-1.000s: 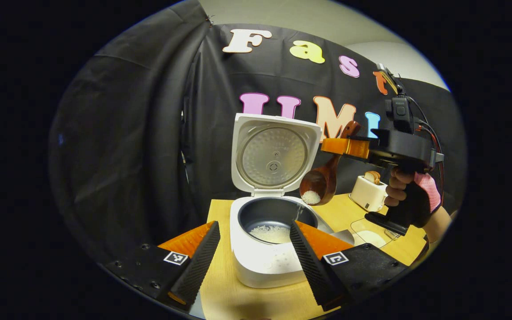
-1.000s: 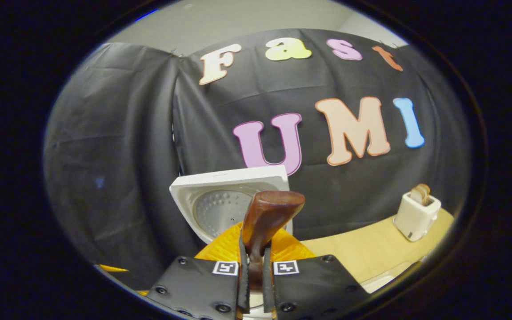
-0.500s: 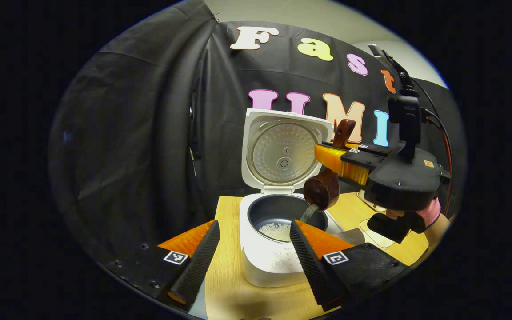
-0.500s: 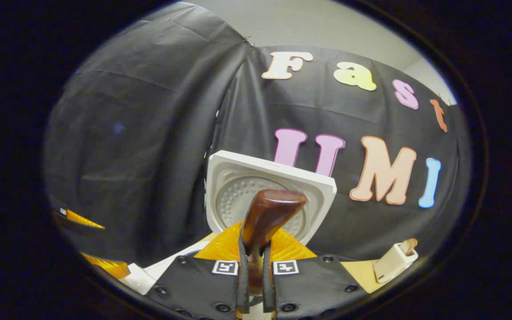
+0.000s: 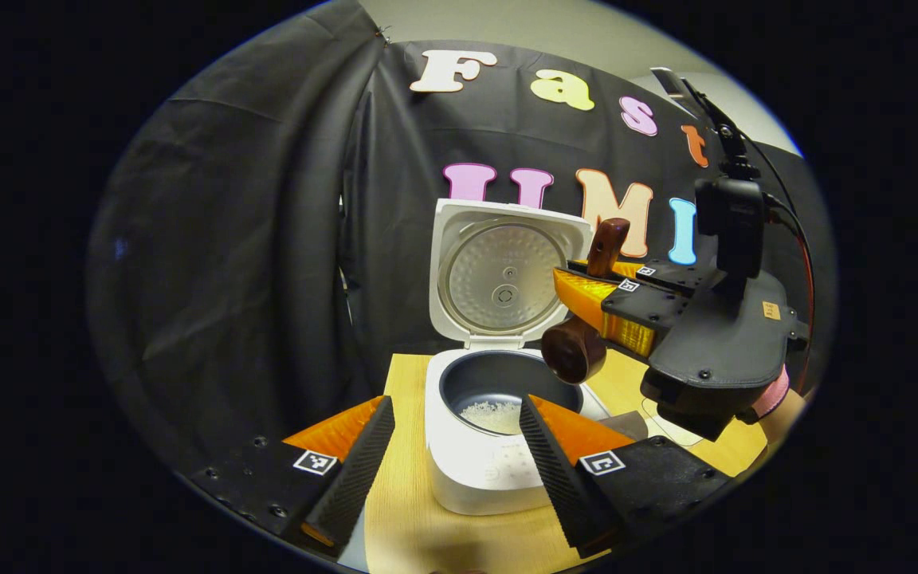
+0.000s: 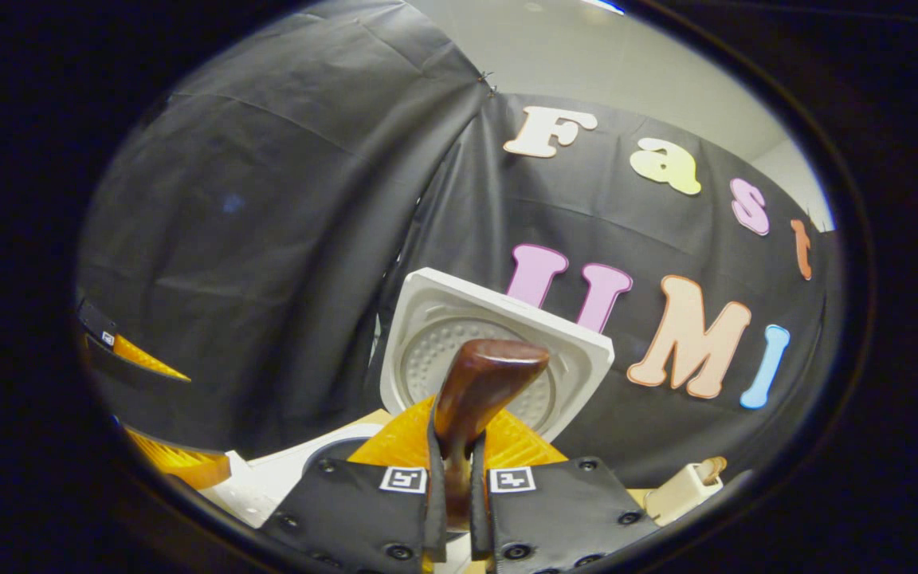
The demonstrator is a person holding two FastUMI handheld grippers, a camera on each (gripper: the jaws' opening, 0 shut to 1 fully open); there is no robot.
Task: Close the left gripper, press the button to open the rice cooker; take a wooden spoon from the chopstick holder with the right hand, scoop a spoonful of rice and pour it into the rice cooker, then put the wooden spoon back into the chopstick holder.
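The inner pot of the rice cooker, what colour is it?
Dark grey, with white rice at the bottom; the inner pot shows best in the left gripper view.

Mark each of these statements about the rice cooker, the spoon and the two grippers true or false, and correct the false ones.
1. The rice cooker lid stands open. True.
2. The inner pot holds no rice. False: rice lies at its bottom.
3. The right gripper is shut on the wooden spoon. True.
4. The left gripper jaws are shut. False: they stand apart.
5. The spoon's bowl rests in the rice. False: it hangs above the pot's rim.
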